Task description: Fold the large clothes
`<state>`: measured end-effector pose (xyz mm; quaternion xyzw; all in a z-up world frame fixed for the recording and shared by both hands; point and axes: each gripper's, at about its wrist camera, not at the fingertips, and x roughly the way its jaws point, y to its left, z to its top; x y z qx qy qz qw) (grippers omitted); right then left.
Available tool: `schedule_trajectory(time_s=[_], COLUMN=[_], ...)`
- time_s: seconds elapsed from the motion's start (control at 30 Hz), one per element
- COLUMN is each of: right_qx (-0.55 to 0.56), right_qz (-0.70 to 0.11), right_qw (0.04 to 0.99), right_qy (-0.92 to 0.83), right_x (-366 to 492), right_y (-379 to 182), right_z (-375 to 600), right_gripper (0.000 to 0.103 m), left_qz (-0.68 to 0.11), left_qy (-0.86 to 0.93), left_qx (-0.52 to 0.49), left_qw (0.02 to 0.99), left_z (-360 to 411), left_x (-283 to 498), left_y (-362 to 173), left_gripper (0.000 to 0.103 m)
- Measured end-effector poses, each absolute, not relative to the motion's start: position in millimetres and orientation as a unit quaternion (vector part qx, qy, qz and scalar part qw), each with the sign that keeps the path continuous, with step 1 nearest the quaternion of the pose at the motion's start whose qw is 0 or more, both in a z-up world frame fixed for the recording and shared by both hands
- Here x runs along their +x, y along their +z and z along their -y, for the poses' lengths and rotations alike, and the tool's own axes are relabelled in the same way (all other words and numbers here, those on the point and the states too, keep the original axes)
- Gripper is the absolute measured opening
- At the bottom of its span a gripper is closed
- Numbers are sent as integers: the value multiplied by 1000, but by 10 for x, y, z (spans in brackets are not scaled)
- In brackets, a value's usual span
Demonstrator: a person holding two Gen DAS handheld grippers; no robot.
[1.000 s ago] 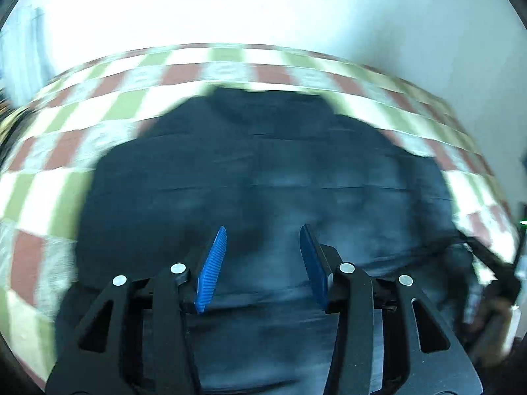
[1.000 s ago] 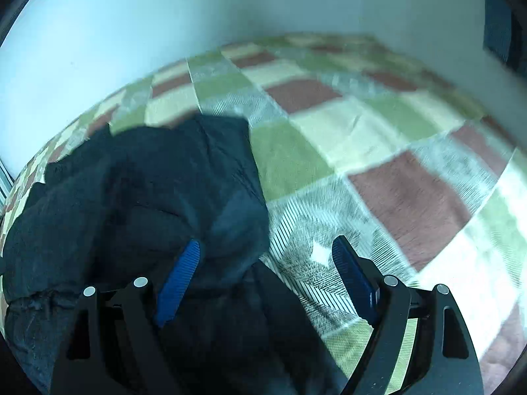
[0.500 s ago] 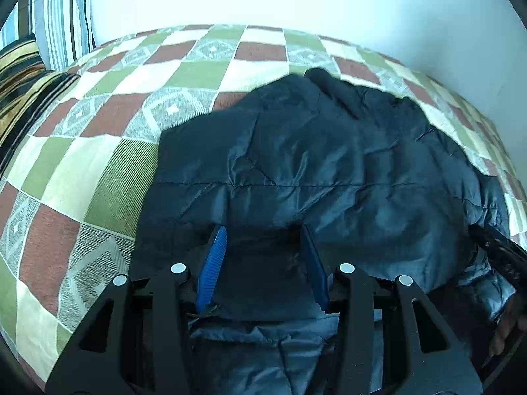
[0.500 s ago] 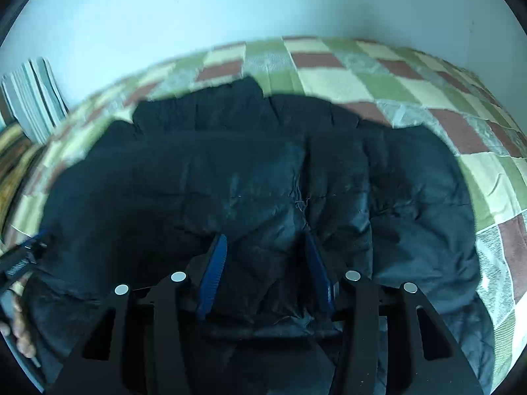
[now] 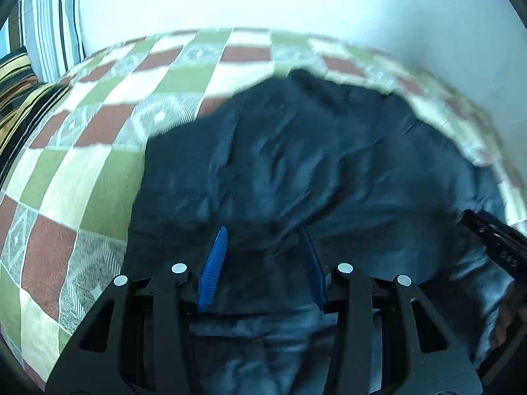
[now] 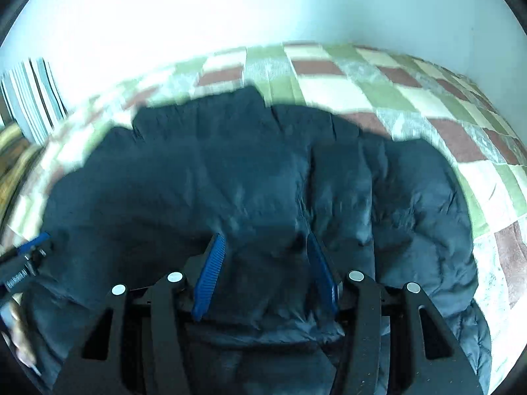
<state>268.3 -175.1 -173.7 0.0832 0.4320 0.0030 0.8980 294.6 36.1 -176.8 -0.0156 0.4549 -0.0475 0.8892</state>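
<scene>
Navy quilted puffer jacket (image 5: 329, 171) lies bunched across the near edge of a bed covered by a green, red and cream checked bedspread (image 5: 98, 171), striped pillows (image 5: 49, 29) at its far left corner. Both the left gripper (image 5: 263, 263) and right gripper (image 6: 265, 270) pinch a thick fold of the hem; the right jaws have just been opening slightly, fabric between them. Carrying both folds evenly toward the collar should keep it square; sleeves are hidden, motion blur smears seams.

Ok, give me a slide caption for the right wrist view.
Right hand-held gripper pinching a fold of the dark puffer jacket on a checked bedspread.
</scene>
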Motion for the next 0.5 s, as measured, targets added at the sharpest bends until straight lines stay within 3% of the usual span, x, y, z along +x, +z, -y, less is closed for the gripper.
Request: schedule_trajectory(time_s=[0.17,0.5], right_qx=[82,57], right_qz=[-420,-479], right_qw=[904,876], right_qy=[4,-3], right_x=[3007,3393], right_y=[-1633,-2138], right_z=[1688,1602], right_gripper=[53,56], left_qz=[-439,-496], left_qy=[-61,-52], left_qx=[-13,8], left_qw=[896,867], left_z=[-109,93], left_x=[3258,3744], left_y=[-1645,-2129], left_gripper=[46,48])
